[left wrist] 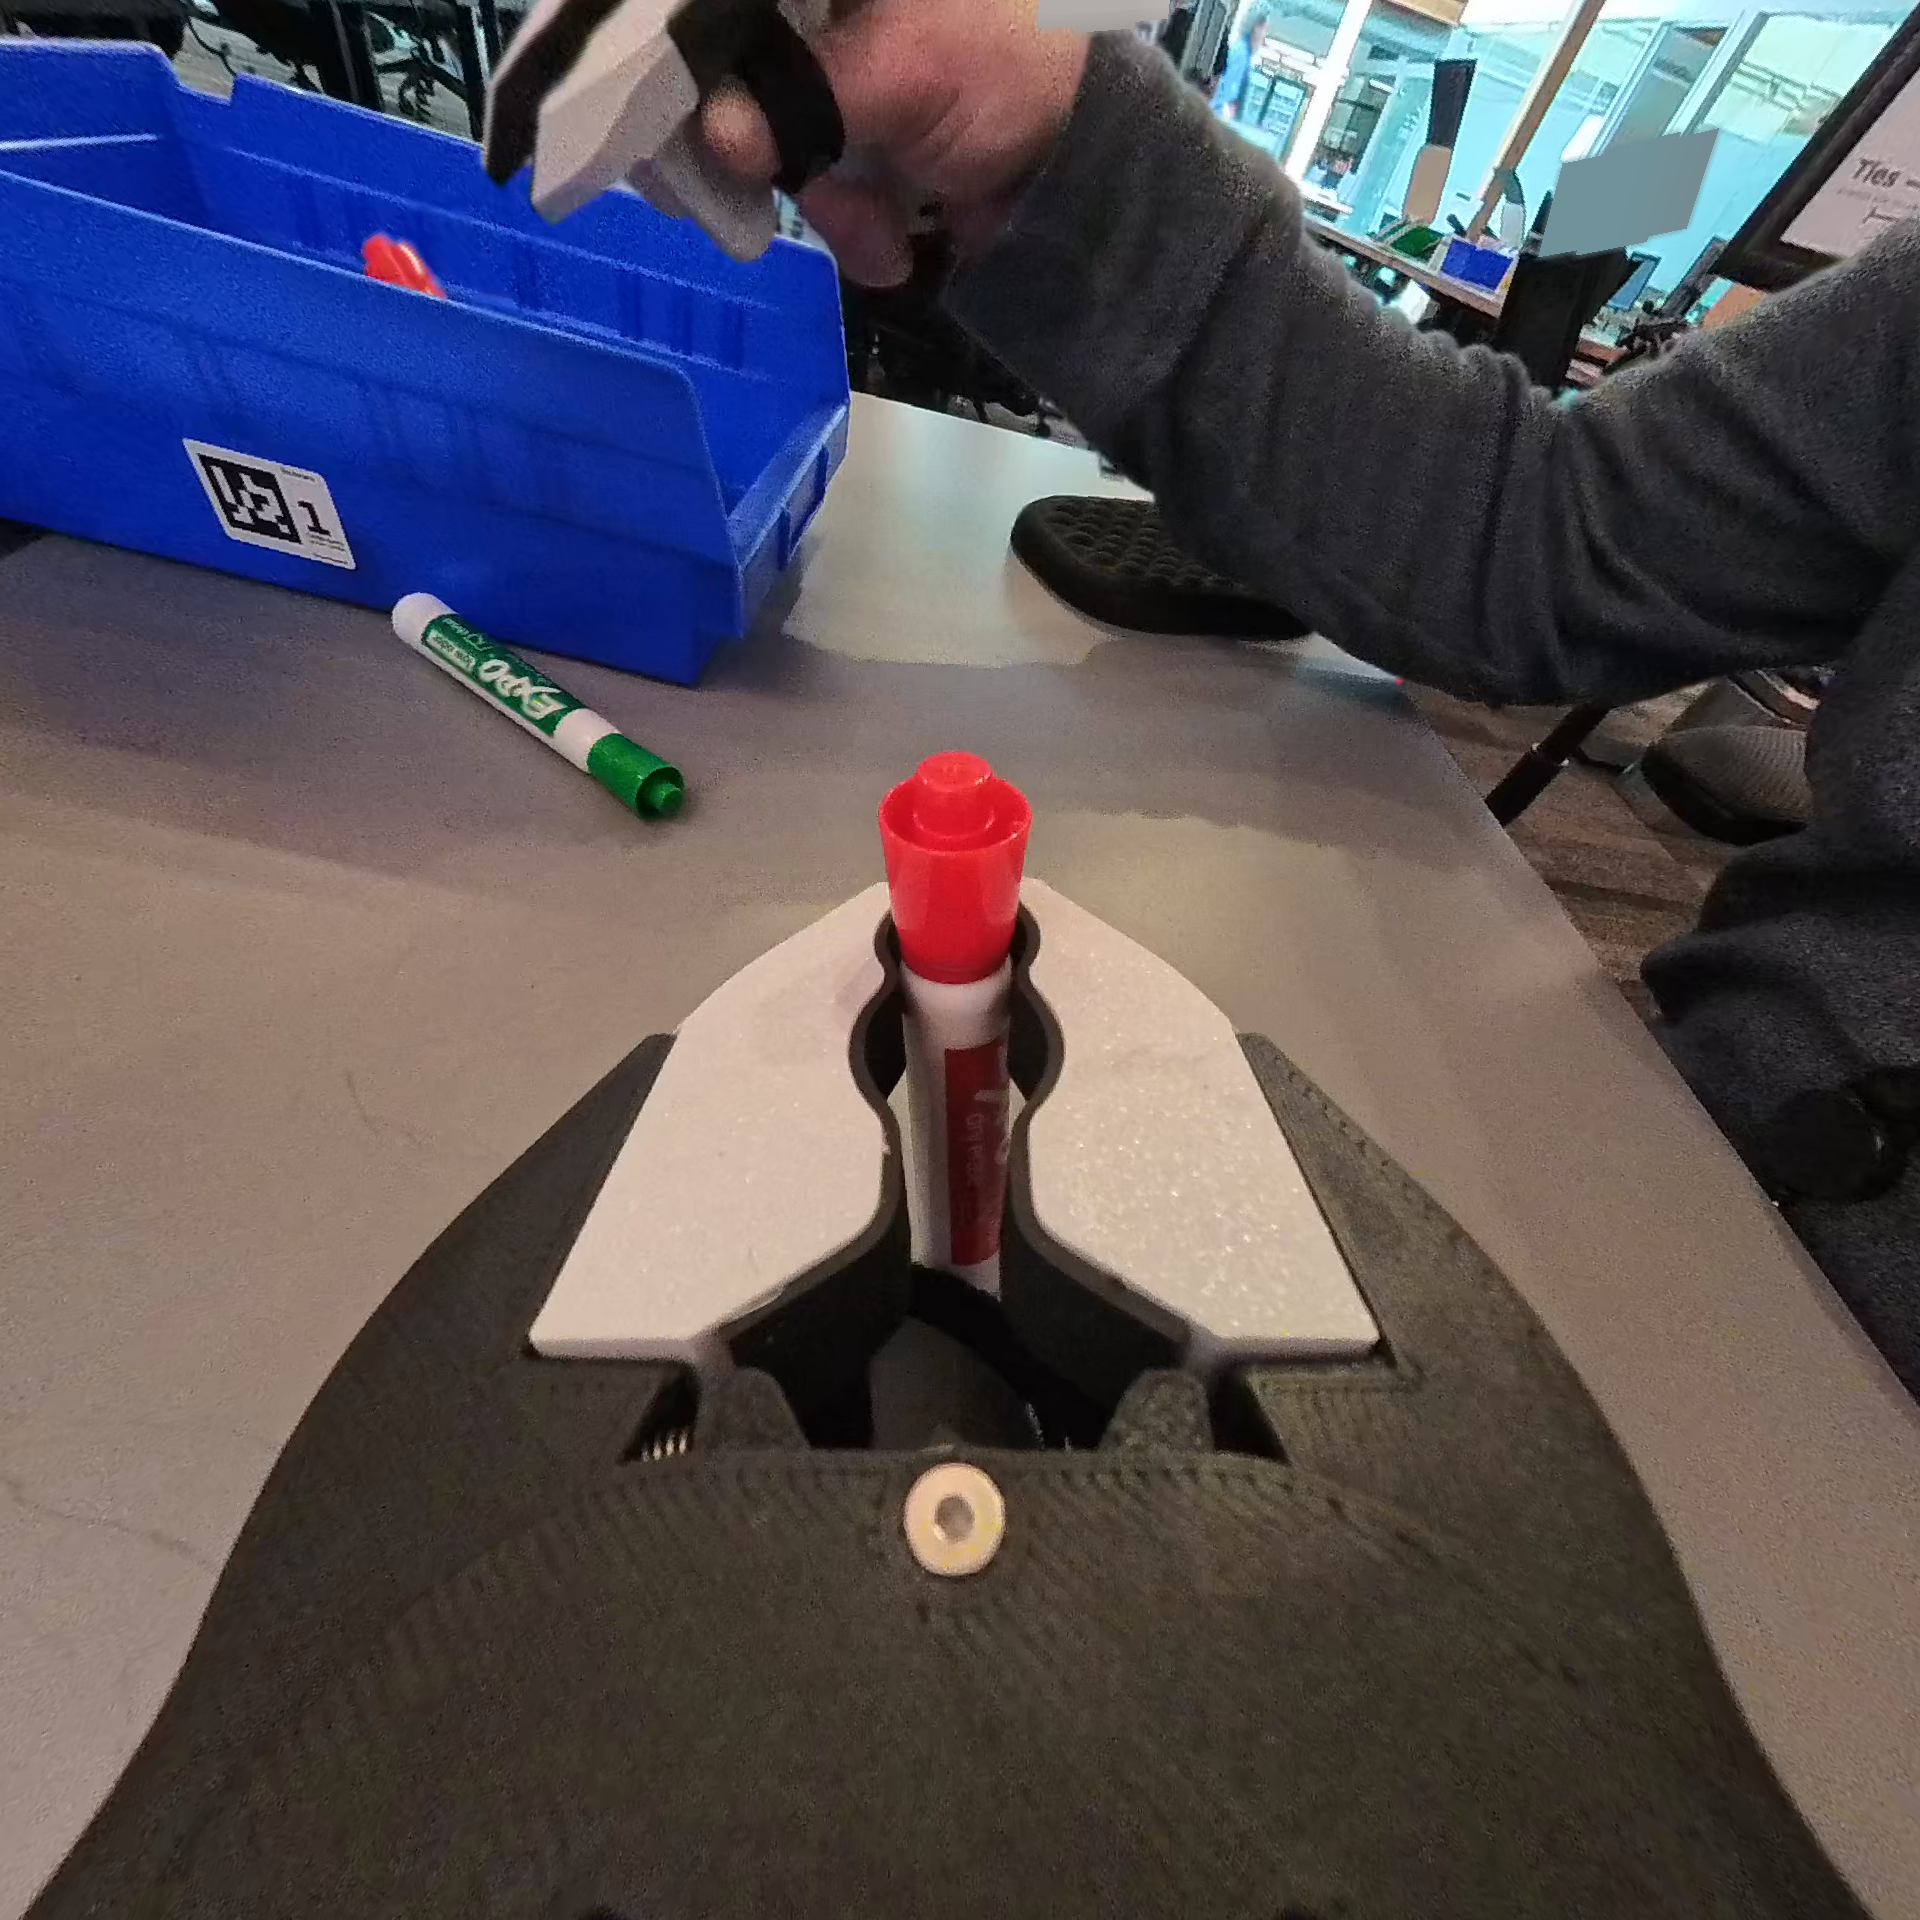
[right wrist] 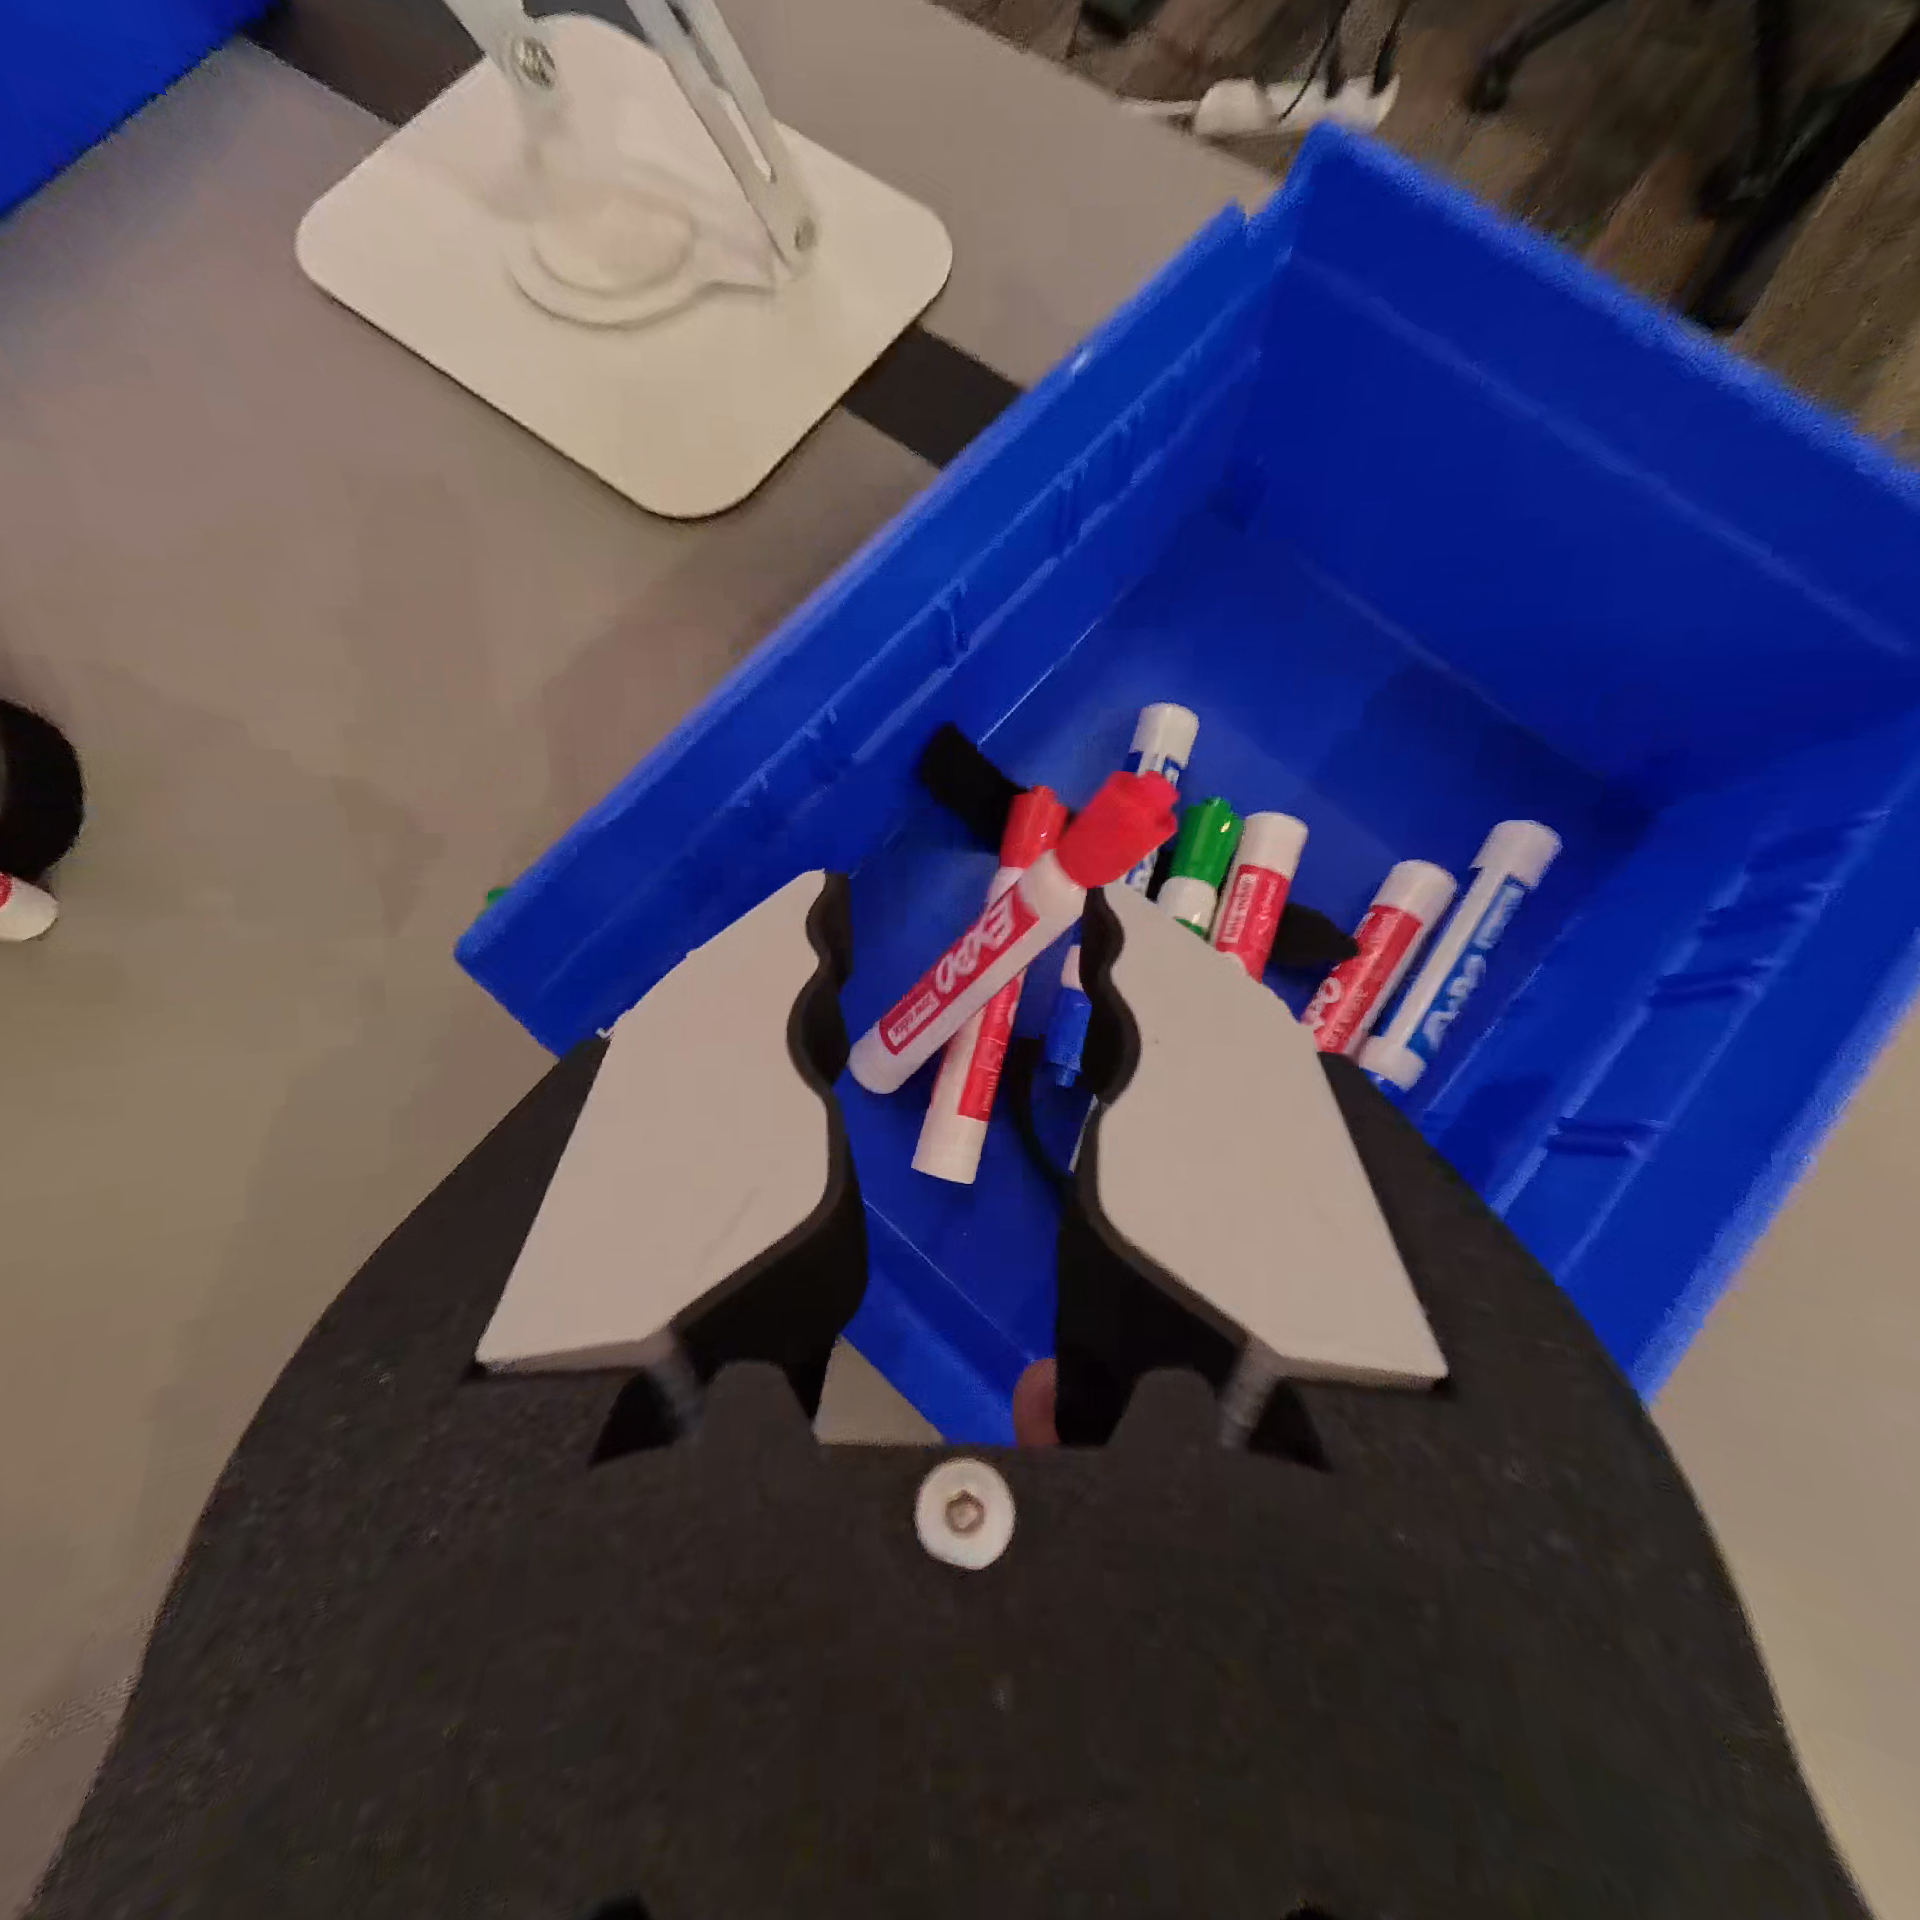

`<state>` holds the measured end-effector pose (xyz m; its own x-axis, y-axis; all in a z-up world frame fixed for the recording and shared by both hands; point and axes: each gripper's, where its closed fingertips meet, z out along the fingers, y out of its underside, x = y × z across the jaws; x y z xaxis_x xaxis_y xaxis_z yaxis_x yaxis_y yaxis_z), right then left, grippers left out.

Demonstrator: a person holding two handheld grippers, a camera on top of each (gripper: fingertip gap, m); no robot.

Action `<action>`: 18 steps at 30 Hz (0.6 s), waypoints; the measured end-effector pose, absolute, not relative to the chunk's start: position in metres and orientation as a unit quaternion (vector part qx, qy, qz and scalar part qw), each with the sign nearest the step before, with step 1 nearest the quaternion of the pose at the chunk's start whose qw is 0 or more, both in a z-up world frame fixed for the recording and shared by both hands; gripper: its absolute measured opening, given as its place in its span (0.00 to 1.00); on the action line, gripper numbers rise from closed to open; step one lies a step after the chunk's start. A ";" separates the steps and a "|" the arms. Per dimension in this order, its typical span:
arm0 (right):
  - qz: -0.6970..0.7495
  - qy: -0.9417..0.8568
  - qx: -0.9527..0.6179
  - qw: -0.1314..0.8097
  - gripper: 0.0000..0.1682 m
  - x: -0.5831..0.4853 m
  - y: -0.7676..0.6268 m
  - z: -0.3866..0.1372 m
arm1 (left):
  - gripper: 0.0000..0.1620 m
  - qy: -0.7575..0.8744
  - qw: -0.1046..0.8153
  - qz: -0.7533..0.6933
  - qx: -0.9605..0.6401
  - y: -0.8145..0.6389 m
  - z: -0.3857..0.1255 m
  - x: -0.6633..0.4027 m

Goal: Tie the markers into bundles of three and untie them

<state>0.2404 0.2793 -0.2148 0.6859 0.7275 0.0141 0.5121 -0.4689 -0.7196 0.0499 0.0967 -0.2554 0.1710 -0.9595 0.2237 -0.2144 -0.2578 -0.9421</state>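
Observation:
My left gripper is shut on a red-capped marker that points forward, held above the grey table. A green marker lies on the table beside the blue bin. My right gripper is open and hovers over the blue bin. Its jaws stand apart over a red marker that lies across another red one. Several red, blue and green markers and black ties lie in the bin. The right gripper also shows in the left wrist view, held in a hand above the bin.
A white stand base sits on the table beyond the bin. A person's grey sleeve reaches across from the right. A black chair armrest is at the table's far edge. The table edge runs along the right. The grippers' ends are close to 30 centimeters from one another.

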 end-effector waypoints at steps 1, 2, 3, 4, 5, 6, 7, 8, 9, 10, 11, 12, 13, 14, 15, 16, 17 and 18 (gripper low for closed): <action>0.128 -0.373 -0.836 0.382 0.27 0.239 0.277 -0.206 | 0.09 0.453 0.407 -0.458 -0.648 0.097 -0.256 0.050; 0.115 -0.387 -0.824 0.398 0.26 0.234 0.270 -0.198 | 0.09 0.452 0.406 -0.459 -0.648 0.097 -0.255 0.050; 0.108 -0.405 -0.811 0.408 0.26 0.226 0.261 -0.190 | 0.09 0.451 0.406 -0.460 -0.648 0.097 -0.255 0.050; 0.102 -0.432 -0.793 0.417 0.27 0.215 0.249 -0.184 | 0.09 0.451 0.405 -0.461 -0.648 0.097 -0.255 0.050; 0.096 -0.468 -0.772 0.420 0.26 0.203 0.235 -0.182 | 0.09 0.452 0.405 -0.461 -0.647 0.097 -0.255 0.050; 0.087 -0.503 -0.754 0.414 0.26 0.190 0.221 -0.185 | 0.09 0.452 0.406 -0.461 -0.647 0.097 -0.255 0.050; 0.080 -0.533 -0.741 0.401 0.27 0.179 0.209 -0.190 | 0.09 0.453 0.406 -0.461 -0.646 0.096 -0.255 0.050; 0.078 -0.564 -0.726 0.386 0.27 0.167 0.196 -0.197 | 0.09 0.453 0.407 -0.460 -0.646 0.096 -0.255 0.050; 0.074 -0.591 -0.712 0.372 0.27 0.156 0.186 -0.206 | 0.09 0.453 0.407 -0.460 -0.646 0.096 -0.255 0.050; 0.058 -0.609 -0.705 0.359 0.26 0.148 0.180 -0.217 | 0.09 0.453 0.407 -0.460 -0.646 0.097 -0.255 0.050; 0.038 -0.623 -0.702 0.343 0.26 0.142 0.177 -0.229 | 0.09 0.453 0.407 -0.460 -0.647 0.097 -0.255 0.050; 0.021 -0.628 -0.705 0.327 0.26 0.138 0.177 -0.242 | 0.09 0.454 0.407 -0.460 -0.646 0.096 -0.255 0.050; 0.013 -0.620 -0.718 0.317 0.26 0.134 0.178 -0.252 | 0.09 0.455 0.407 -0.459 -0.646 0.096 -0.255 0.049; 0.025 -0.602 -0.736 0.309 0.26 0.129 0.178 -0.261 | 0.09 0.454 0.407 -0.459 -0.647 0.096 -0.255 0.049; 0.048 -0.579 -0.756 0.303 0.27 0.123 0.177 -0.267 | 0.09 0.453 0.406 -0.460 -0.647 0.096 -0.255 0.049; 0.065 -0.550 -0.774 0.305 0.25 0.119 0.178 -0.271 | 0.09 0.452 0.406 -0.461 -0.647 0.096 -0.255 0.048; 0.072 -0.523 -0.790 0.312 0.23 0.116 0.181 -0.275 | 0.09 0.451 0.407 -0.461 -0.646 0.097 -0.255 0.048; 0.075 -0.502 -0.801 0.318 0.21 0.115 0.183 -0.279 | 0.09 0.451 0.407 -0.462 -0.646 0.097 -0.255 0.048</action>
